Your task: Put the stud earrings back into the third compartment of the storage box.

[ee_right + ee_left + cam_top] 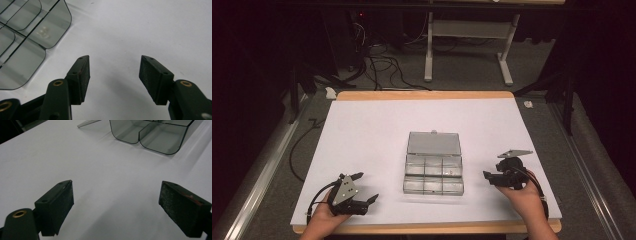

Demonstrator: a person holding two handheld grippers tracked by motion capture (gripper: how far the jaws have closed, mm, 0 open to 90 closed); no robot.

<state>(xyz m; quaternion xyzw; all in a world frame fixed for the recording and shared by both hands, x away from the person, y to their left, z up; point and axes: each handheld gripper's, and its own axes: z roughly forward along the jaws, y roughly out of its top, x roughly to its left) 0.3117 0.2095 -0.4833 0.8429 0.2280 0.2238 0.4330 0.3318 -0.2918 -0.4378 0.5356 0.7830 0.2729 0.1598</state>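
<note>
A clear plastic compartment box [433, 172] lies in the middle of the white sheet [367, 130], its lid folded open toward the far side. Its compartments look empty. My left gripper [368, 187] rests near the front left, jaws spread wide and pointing toward the box, nothing between them. In the left gripper view the box corner [160, 137] lies ahead of the open left gripper [116, 183]. My right gripper [488, 178] sits to the right of the box, open and empty. In the right gripper view the box [30, 32] is at the upper left of the right gripper [115, 58].
The sheet covers a wooden table top [422, 95] whose edge shows at the back and front. Beyond the table are floor cables [382, 65] and a white stand frame [467, 45]. Metal rails [267, 165] run along both sides.
</note>
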